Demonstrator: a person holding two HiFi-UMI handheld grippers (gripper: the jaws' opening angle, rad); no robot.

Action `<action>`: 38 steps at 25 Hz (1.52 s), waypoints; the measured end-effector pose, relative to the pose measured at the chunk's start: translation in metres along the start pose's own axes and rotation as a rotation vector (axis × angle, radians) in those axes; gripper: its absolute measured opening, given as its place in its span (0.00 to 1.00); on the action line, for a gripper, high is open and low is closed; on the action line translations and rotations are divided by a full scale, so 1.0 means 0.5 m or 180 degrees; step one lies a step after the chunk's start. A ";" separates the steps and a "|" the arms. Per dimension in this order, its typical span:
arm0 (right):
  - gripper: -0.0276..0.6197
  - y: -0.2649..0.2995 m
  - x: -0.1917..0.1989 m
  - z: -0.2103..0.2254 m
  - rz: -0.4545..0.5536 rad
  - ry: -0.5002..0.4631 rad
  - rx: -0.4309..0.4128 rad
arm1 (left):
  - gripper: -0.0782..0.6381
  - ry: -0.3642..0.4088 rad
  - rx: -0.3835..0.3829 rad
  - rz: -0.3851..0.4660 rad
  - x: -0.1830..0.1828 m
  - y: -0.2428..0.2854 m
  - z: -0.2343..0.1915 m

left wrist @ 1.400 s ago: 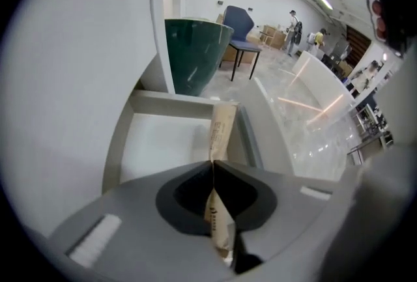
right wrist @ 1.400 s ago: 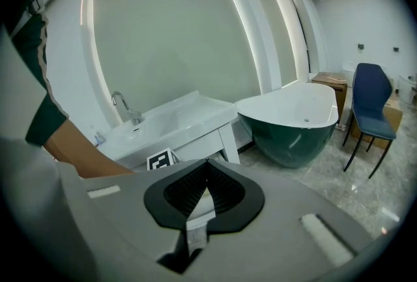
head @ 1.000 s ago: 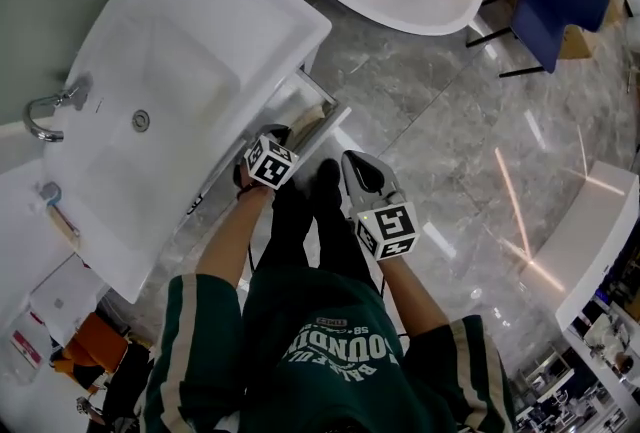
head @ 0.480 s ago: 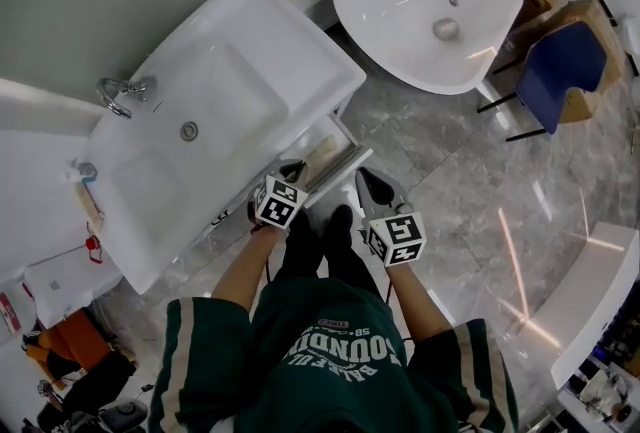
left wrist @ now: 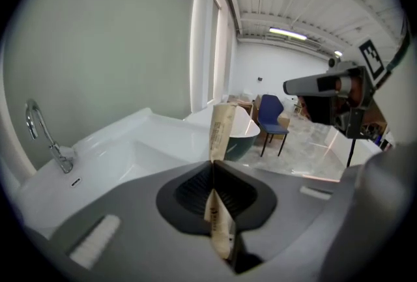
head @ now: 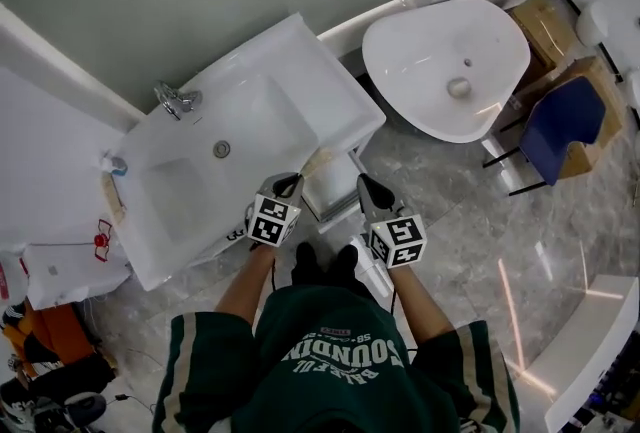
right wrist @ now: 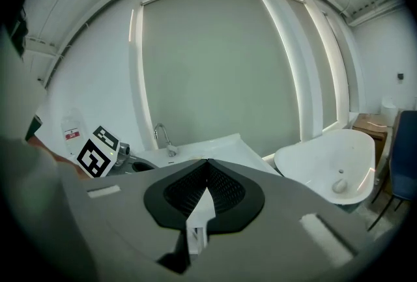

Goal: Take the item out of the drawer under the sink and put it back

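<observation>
Below the sink (head: pixel 195 186) the drawer (head: pixel 330 191) stood open; both grippers had risen from it. Left gripper (left wrist: pixel 213 163) jaws stayed clamped on the flat packet (left wrist: pixel 221 131); right gripper (right wrist: pixel 207 162) jaws were closed, empty

The left forearm (head: pixel 243 289) and the right forearm (head: pixel 417 299) reach forward side by side, a little apart. The left gripper (head: pixel 287 185) has its jaws pinched on a flat beige packet (left wrist: pixel 221 131) that stands up between them. The right gripper (head: pixel 368 189) has its jaws closed together with nothing in them.
</observation>
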State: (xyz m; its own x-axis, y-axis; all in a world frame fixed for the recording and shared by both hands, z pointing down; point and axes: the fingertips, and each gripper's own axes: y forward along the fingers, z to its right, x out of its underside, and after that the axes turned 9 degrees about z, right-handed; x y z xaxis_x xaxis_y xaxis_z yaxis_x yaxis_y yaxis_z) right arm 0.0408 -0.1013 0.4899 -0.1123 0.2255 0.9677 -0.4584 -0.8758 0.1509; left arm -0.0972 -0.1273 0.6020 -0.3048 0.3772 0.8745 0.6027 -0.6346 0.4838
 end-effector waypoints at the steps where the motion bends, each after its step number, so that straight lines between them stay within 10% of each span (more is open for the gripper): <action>1: 0.05 0.005 -0.013 -0.006 0.0026 -0.0022 -0.0031 | 0.19 0.0003 -0.0036 0.0064 -0.015 -0.014 -0.008; 18: 0.05 0.043 -0.160 -0.051 0.0405 -0.0286 -0.0277 | 0.19 0.0131 -0.0512 0.1114 -0.293 -0.211 -0.129; 38: 0.05 0.046 -0.170 -0.025 0.0425 -0.0282 -0.0235 | 0.19 0.0103 -0.0407 0.1119 -0.303 -0.174 -0.115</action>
State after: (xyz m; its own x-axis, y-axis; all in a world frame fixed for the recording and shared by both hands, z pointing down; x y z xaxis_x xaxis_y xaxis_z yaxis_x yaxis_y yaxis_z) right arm 0.0288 -0.1353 0.4084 -0.0998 0.0678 0.9927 -0.5084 -0.8611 0.0078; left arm -0.1456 -0.1680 0.4295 -0.1201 0.1012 0.9876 0.5785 -0.8014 0.1524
